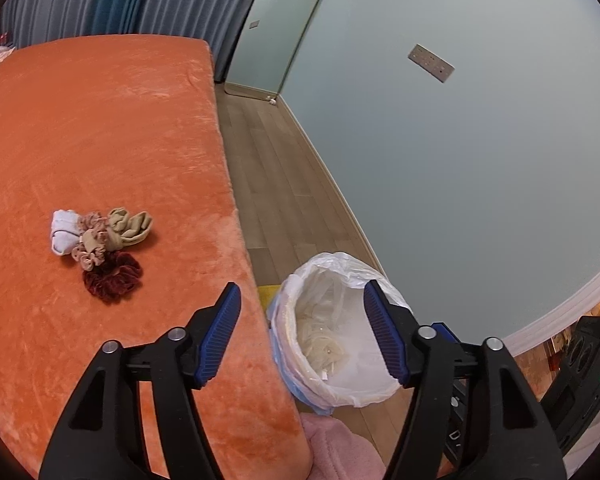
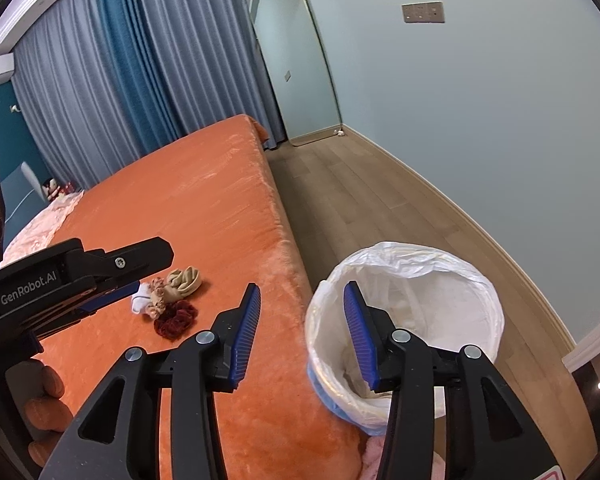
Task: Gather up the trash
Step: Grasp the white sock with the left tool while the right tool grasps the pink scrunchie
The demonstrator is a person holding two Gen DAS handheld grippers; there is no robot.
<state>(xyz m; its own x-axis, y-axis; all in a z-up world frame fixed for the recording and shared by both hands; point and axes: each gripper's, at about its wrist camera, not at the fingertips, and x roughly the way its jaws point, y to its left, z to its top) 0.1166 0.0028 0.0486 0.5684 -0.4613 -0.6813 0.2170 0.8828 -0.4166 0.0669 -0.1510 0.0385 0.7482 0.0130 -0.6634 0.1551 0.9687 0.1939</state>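
On the left, the orange bed cover (image 1: 100,140) carries a small pile of soft items, well ahead of and to the left of both grippers. The pile consists of a white sock (image 1: 63,231), a beige scrunchie (image 1: 90,240), a tan sock (image 1: 130,226) and a dark red scrunchie (image 1: 114,276), all touching one another. In the right wrist view the same pile (image 2: 168,300) lies near the bed's edge, between the body of the left gripper at the left of that view and the right gripper's left finger.

The left gripper (image 1: 302,332) stands open with nothing between its blue pads (image 1: 220,334). Its left finger is over the bed edge; its right finger is over the bin rim.

The right gripper (image 2: 302,334) is likewise open and empty. Its left pad is over the bed edge and its right pad is over the bin opening.

To the right, the trash bin (image 2: 480,292) stands on the wooden floor (image 2: 360,200), just beside the bed. It is lined with a white plastic bag (image 1: 340,268). Crumpled pale material (image 1: 324,348) lies at the bottom of the liner. A mirror (image 2: 296,64) leans against the far wall by the blue curtains (image 2: 120,80).
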